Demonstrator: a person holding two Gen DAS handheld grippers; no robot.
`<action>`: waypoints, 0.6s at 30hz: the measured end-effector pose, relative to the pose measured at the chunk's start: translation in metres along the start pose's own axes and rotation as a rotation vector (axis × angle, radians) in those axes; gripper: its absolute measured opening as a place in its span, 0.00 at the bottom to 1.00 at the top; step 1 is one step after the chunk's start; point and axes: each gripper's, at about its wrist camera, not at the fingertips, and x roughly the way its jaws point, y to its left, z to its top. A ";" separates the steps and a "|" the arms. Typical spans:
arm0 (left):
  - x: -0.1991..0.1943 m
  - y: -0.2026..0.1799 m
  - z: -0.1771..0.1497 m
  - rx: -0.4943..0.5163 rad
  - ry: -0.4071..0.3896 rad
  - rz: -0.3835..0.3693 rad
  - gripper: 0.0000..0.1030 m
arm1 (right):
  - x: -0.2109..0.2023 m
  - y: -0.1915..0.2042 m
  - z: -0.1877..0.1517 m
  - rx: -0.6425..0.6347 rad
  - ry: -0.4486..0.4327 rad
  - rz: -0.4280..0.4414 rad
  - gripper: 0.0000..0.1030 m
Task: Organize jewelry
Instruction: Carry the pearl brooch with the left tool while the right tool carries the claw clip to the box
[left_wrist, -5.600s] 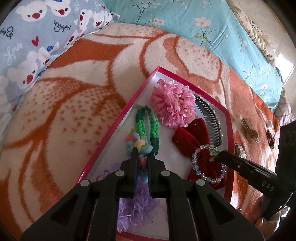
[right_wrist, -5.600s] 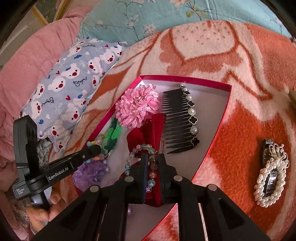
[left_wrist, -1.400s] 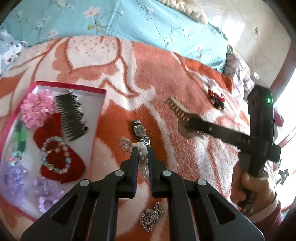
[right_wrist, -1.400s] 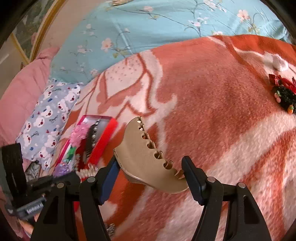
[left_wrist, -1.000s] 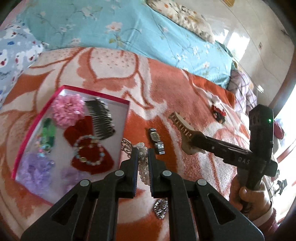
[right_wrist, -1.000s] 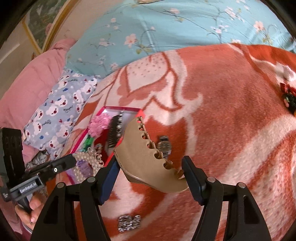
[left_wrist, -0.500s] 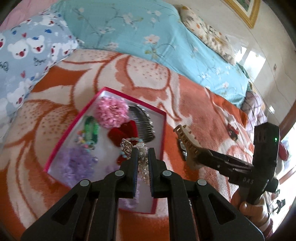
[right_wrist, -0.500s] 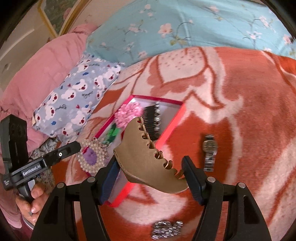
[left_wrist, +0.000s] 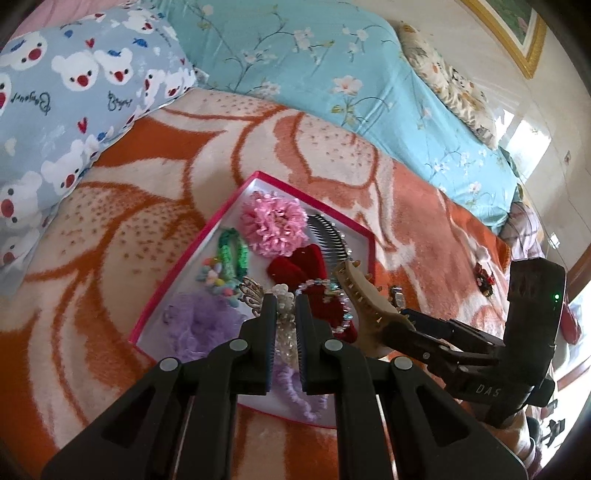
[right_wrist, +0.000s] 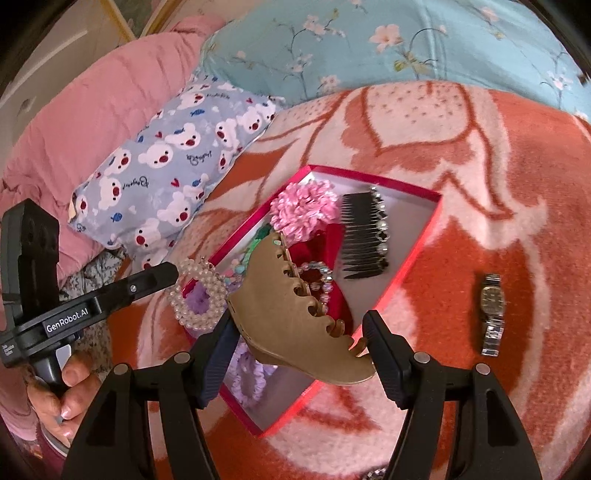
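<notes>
**Both grippers loaded above the red tray**

While the bed fills both views, an orange and cream blanket (right_wrist: 480, 166) covers its middle and carries a shallow red-rimmed tray (right_wrist: 417, 254). A bear-print pillow (right_wrist: 173, 162) lies off the tray's far left corner, a pink quilt (right_wrist: 92, 110) beyond it, and a pale blue flowered pillow (left_wrist: 332, 74) runs along the blanket's far edge. A framed picture (left_wrist: 517, 33) hangs on the cream wall behind.

The left gripper (left_wrist: 282, 301) has its jaws nearly closed on a pearl bracelet (right_wrist: 197, 295), held above the tray's near left edge. The right gripper (right_wrist: 299, 332) stands wide apart, a tan hair claw (right_wrist: 291, 317) spanning the gap between its two fingers, above the tray's near half.

Inside the tray lie a pink flower (right_wrist: 304, 208) at the far corner, a black comb (right_wrist: 364, 236) beside it, a red bow (left_wrist: 299, 267) with a bead bracelet (right_wrist: 319, 275) on it, a green braided band (left_wrist: 232, 251), and purple scrunchies (left_wrist: 201, 325) at the near end.

A wristwatch (right_wrist: 493, 314) rests on the blanket well off the tray's right edge.
</notes>
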 end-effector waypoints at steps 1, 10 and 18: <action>0.002 0.004 0.000 -0.007 0.000 0.004 0.08 | 0.005 0.002 0.001 -0.004 0.005 -0.001 0.67; 0.019 0.030 -0.008 -0.050 0.034 0.040 0.08 | 0.037 0.008 0.005 -0.045 0.035 -0.050 0.67; 0.029 0.048 -0.020 -0.074 0.069 0.066 0.08 | 0.052 0.014 0.004 -0.096 0.046 -0.088 0.67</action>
